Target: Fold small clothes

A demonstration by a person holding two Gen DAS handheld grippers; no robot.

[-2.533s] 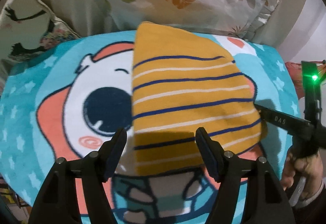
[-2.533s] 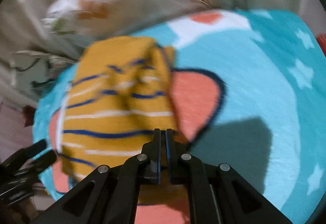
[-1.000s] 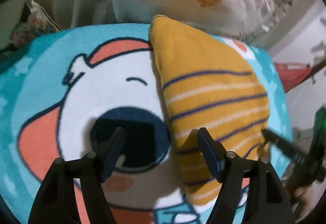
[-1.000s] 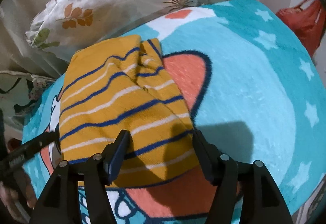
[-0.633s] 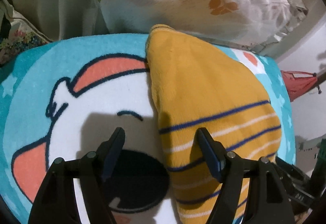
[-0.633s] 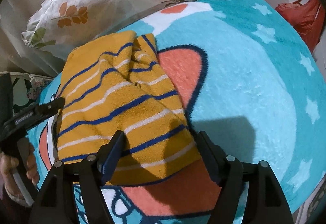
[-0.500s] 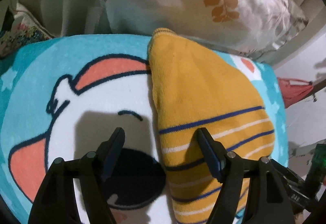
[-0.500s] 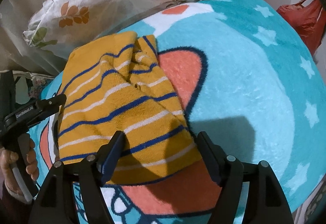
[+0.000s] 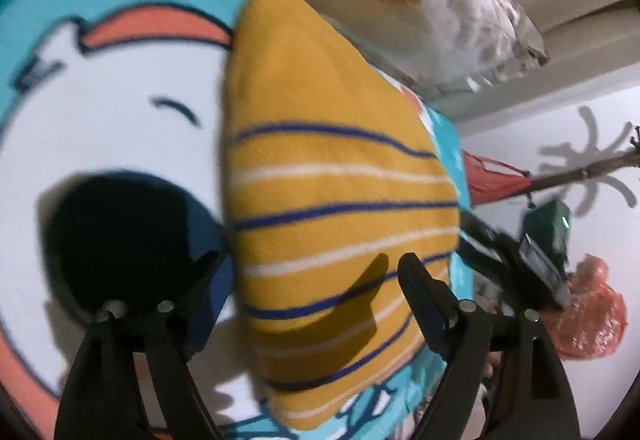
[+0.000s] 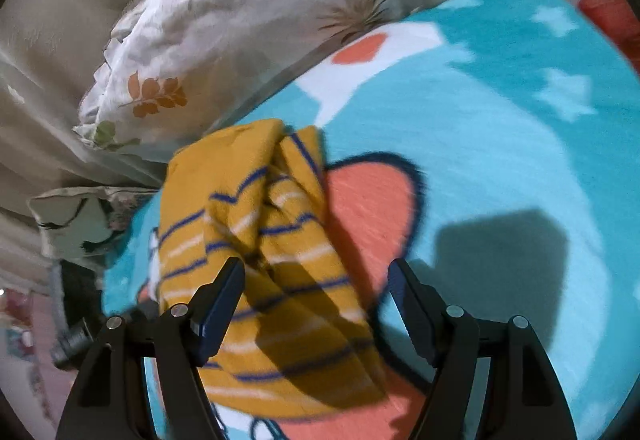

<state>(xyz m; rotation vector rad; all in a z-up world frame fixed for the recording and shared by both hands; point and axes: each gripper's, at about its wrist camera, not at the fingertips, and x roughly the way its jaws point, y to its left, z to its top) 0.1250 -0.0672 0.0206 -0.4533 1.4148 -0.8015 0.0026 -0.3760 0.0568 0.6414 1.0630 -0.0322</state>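
A mustard-yellow garment with navy and white stripes [image 9: 336, 199] lies folded on a cartoon-print turquoise blanket [image 9: 104, 111]. My left gripper [image 9: 312, 276] hovers over its near striped end with the jaws opening and not pressing the cloth. In the right wrist view the same garment [image 10: 260, 252] shows a bunched fold down its middle. My right gripper [image 10: 316, 288] stands open above its near part, with nothing pinched. The other gripper's black body [image 9: 516, 260] shows at the garment's right edge in the left wrist view.
A leaf-print pillow [image 10: 240, 15] and beige cushions lie behind the blanket [image 10: 500, 127]. A second patterned pillow [image 10: 76, 224] sits at the left. A red bag [image 9: 588, 316] and a pale wall lie beyond the blanket's right edge.
My left gripper dropped and tilted toward the garment, widening its jaws, so its striped end now sits between them. My right gripper slid sideways along the garment's right side, which now looks more bunched.
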